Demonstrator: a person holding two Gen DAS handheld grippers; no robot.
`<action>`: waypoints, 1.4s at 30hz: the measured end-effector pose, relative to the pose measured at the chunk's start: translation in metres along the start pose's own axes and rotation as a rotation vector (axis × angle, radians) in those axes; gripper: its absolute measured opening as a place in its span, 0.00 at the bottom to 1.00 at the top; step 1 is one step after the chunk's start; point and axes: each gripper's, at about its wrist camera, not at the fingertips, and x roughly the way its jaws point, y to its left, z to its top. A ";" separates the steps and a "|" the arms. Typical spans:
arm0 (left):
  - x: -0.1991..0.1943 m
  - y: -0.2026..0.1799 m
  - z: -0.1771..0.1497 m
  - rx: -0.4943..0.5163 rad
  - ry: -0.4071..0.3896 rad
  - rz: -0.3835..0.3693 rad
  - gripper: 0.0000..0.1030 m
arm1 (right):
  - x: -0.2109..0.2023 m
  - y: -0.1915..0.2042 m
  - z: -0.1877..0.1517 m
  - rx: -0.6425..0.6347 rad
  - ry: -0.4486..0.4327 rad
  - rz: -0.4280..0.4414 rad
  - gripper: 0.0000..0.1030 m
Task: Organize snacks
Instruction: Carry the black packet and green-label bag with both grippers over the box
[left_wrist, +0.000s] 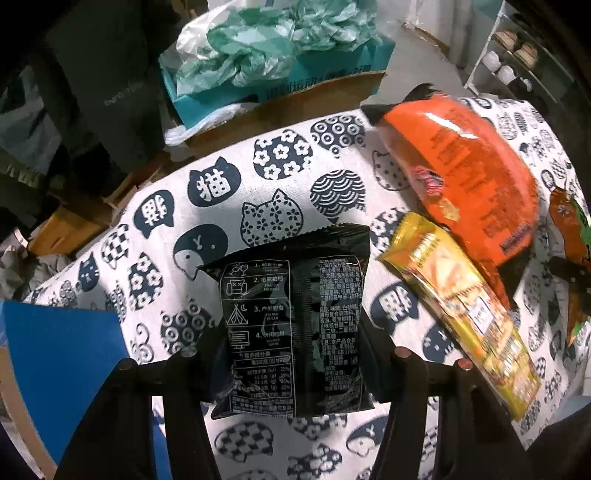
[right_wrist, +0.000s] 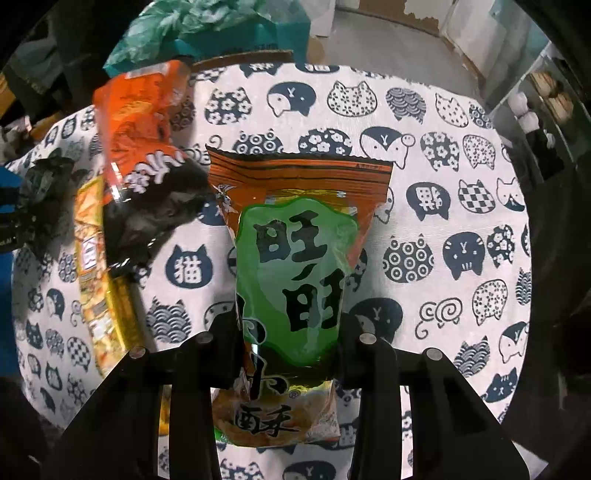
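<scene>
Both grippers have a snack each right now. The left gripper (left_wrist: 291, 354) is clamped on the black packet (left_wrist: 291, 325), back side up with the nutrition table showing, pinched across its lower half so the top flops forward over the cat-print cloth on the bench (left_wrist: 221, 184). The right gripper (right_wrist: 291, 343) is squeezed onto the green-and-orange packet (right_wrist: 295, 266) around its waist, and you can see the bag cinch in where the fingers bite.

The other two snacks sit in a loose pile toward the middle of the bench: the big orange bag (left_wrist: 465, 173) lies partly on top of the long yellow packet (left_wrist: 461, 310), which runs diagonally toward the near edge. My guess is holding each bag by the middle keeps it from swinging, and the pile is where things are being gathered, though I can't tell if these two are coming or going. Behind the far edge there's a cardboard box (left_wrist: 280, 96) stuffed with green plastic bags (left_wrist: 273, 40).
</scene>
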 end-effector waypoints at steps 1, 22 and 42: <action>-0.006 -0.001 -0.002 0.000 -0.006 0.002 0.57 | -0.003 0.001 -0.002 -0.004 -0.002 0.001 0.35; -0.095 0.012 -0.061 -0.042 -0.103 -0.018 0.57 | -0.074 0.049 -0.022 -0.125 -0.135 0.002 0.35; -0.181 0.029 -0.112 0.021 -0.290 0.111 0.57 | -0.133 0.123 -0.017 -0.265 -0.241 0.072 0.35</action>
